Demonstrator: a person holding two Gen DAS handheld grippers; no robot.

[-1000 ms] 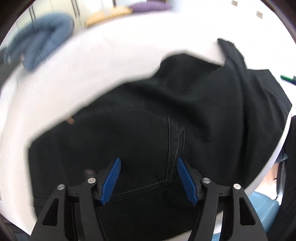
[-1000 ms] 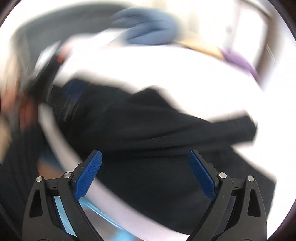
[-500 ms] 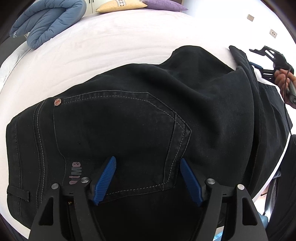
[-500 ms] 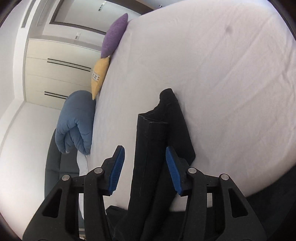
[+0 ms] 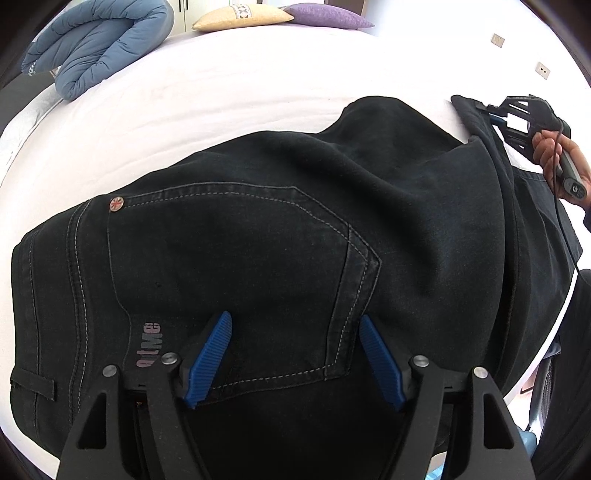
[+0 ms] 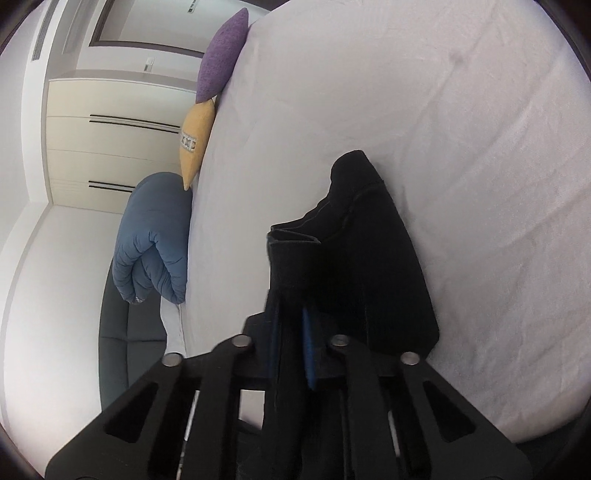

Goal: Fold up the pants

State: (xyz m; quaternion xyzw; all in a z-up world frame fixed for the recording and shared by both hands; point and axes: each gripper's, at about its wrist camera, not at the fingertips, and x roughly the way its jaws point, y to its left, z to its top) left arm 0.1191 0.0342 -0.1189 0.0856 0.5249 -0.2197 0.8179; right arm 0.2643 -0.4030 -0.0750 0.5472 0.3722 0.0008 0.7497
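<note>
Black pants (image 5: pixel 280 229) lie on a white bed (image 5: pixel 240 85), back pocket up, waistband at the left. My left gripper (image 5: pixel 295 354) is open and hovers over the lower edge of the back pocket, holding nothing. My right gripper (image 6: pixel 291 350) is shut on the hem end of the pant legs (image 6: pixel 351 251), which stand up folded between its fingers. In the left wrist view the right gripper (image 5: pixel 517 118) shows at the far right with the hand that holds it.
A folded blue duvet (image 5: pixel 99 44), a yellow pillow (image 5: pixel 240 16) and a purple pillow (image 5: pixel 325 18) lie at the head of the bed. A wardrobe (image 6: pixel 110 147) stands beyond. The bed edge is near me at the lower right.
My right gripper has closed on the leg hems, which stood between open fingers half a second ago. My left gripper has settled over the pocket and stayed open.
</note>
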